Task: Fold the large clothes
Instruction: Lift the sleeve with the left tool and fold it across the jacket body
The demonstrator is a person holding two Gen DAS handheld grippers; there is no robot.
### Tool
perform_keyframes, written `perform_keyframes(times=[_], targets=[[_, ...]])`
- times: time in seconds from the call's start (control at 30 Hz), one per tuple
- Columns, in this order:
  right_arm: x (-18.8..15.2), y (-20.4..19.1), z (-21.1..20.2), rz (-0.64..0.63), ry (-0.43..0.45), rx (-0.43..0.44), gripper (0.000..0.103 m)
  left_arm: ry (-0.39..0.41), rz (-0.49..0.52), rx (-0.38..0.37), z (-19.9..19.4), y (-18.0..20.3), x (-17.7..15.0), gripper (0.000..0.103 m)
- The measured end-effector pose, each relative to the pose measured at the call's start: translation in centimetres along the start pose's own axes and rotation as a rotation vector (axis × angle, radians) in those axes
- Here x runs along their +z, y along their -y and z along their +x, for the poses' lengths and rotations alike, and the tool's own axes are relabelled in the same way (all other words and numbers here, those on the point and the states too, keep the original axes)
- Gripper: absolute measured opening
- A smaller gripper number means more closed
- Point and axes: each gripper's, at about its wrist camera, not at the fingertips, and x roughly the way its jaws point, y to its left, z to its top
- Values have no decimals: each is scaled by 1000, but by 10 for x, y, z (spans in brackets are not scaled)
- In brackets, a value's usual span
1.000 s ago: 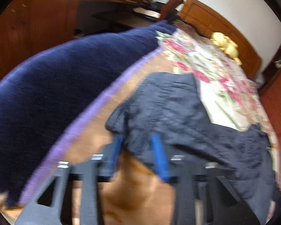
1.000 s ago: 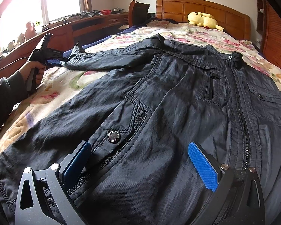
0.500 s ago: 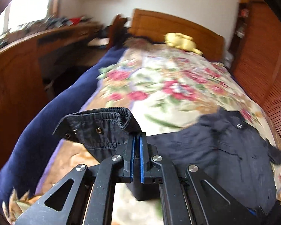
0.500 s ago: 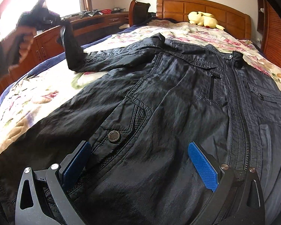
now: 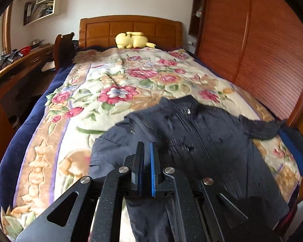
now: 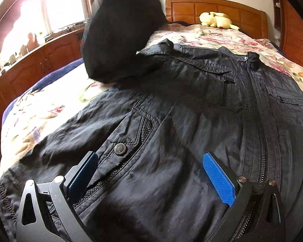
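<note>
A large black jacket (image 6: 192, 104) lies front up on the floral bedspread (image 5: 121, 84), zip closed. It also shows in the left wrist view (image 5: 192, 137). My left gripper (image 5: 147, 147) is high above the jacket with its jaws nearly together; the cuff it held is not visible between them. In the right wrist view the left sleeve (image 6: 119, 30) is lifted in the air, swinging over the jacket's body. My right gripper (image 6: 149, 161) is open and rests low on the jacket's hem by the snap pocket (image 6: 120, 148).
A yellow plush toy (image 5: 131, 40) lies by the wooden headboard (image 5: 131, 28). A wooden desk (image 5: 16, 64) and chair stand left of the bed. A wooden wardrobe (image 5: 262, 50) runs along the right side. A dark blue blanket (image 5: 20, 137) hangs off the bed's left edge.
My left gripper shut on the sleeve cuff, lifted it off the bed's left side and carried it up and over toward the jacket's body. My right gripper has stayed put.
</note>
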Motion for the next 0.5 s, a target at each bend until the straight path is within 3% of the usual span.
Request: perform_keyframes(times=[0.07, 0.27, 0.5], targets=[[-1, 0, -1, 8, 6, 4, 103, -9, 13, 13, -4, 6, -12, 6], [-2, 0, 0, 13, 8, 5, 103, -29, 0, 38, -12, 1, -58, 26], [-2, -1, -1, 14, 7, 3, 103, -49, -25, 122, -13, -23, -130, 33]])
